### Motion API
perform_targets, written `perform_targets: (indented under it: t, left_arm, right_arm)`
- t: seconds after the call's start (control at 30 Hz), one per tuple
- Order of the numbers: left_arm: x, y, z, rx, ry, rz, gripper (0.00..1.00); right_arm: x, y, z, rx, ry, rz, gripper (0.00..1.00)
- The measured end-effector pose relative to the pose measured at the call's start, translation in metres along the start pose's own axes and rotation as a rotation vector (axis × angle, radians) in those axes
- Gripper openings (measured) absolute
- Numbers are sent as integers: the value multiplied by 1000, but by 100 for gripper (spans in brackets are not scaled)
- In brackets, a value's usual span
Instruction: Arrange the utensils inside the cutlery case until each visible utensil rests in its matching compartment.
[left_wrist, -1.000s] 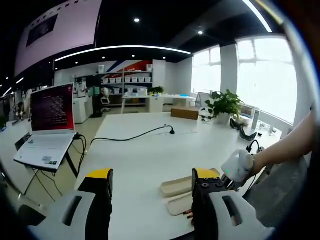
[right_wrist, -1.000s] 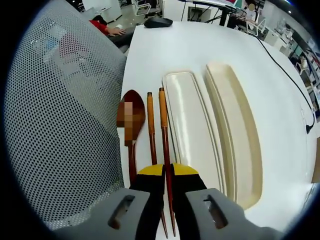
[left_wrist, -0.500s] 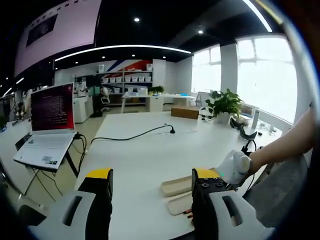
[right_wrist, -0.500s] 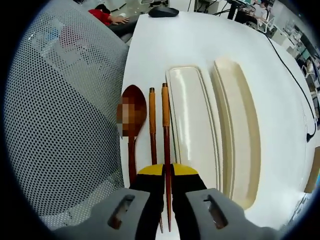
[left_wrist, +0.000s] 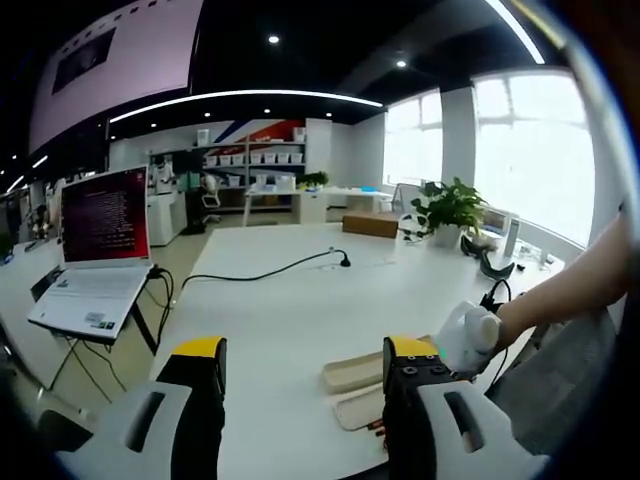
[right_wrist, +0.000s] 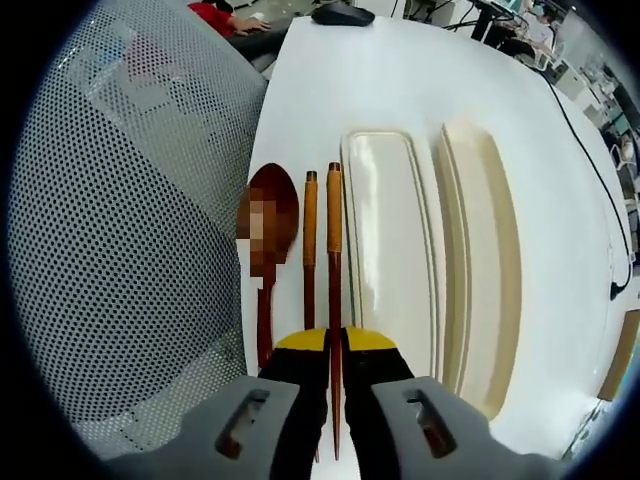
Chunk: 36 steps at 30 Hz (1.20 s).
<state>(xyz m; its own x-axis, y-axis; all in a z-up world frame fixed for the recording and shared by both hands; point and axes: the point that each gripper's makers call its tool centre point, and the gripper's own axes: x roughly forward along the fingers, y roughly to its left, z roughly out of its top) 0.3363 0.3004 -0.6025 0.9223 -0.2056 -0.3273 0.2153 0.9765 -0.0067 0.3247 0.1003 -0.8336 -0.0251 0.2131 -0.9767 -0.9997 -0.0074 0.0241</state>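
Observation:
In the right gripper view my right gripper (right_wrist: 335, 342) is shut on a brown wooden chopstick (right_wrist: 334, 250) that runs straight ahead between the jaws. The second chopstick (right_wrist: 310, 240) lies just left of it on the white table, and a dark wooden spoon (right_wrist: 266, 225) lies left of that. The two cream halves of the cutlery case, a flat tray (right_wrist: 392, 240) and a deeper tray (right_wrist: 486, 260), lie right of the chopsticks with nothing in them. My left gripper (left_wrist: 305, 352) hangs open above the table, with the case (left_wrist: 352, 373) beside its right jaw.
A grey mesh chair back (right_wrist: 120, 230) stands close on the left of the utensils. A black mouse (right_wrist: 340, 13) sits at the table's far end. A laptop (left_wrist: 100, 225), a black cable (left_wrist: 270, 270) and a potted plant (left_wrist: 450, 208) are farther off. A gloved hand (left_wrist: 470, 335) shows right of the case.
The right gripper has stayed shut on the chopstick, which now points straight ahead instead of leaning left. The right view has shifted slightly. The left gripper has not moved.

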Motion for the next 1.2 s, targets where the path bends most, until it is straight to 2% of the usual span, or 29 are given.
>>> perform_targets:
  t: [0.1,0.53,0.73,1.2]
  left_arm:
    - [0,0,0,2,2,0,65]
    - [0,-1,1,12,-1,2,64]
    - [-1,0,1,9,-5,1,64]
    - [0,2,0,10,-5,0,64]
  right_arm:
    - [0,1,1,-39,20,-10,1]
    - [1,0,0,1,20,-7,0]
    - [0,1,1,-8,28,-19,0]
    - [-1,1,0,0,-8,-10,0]
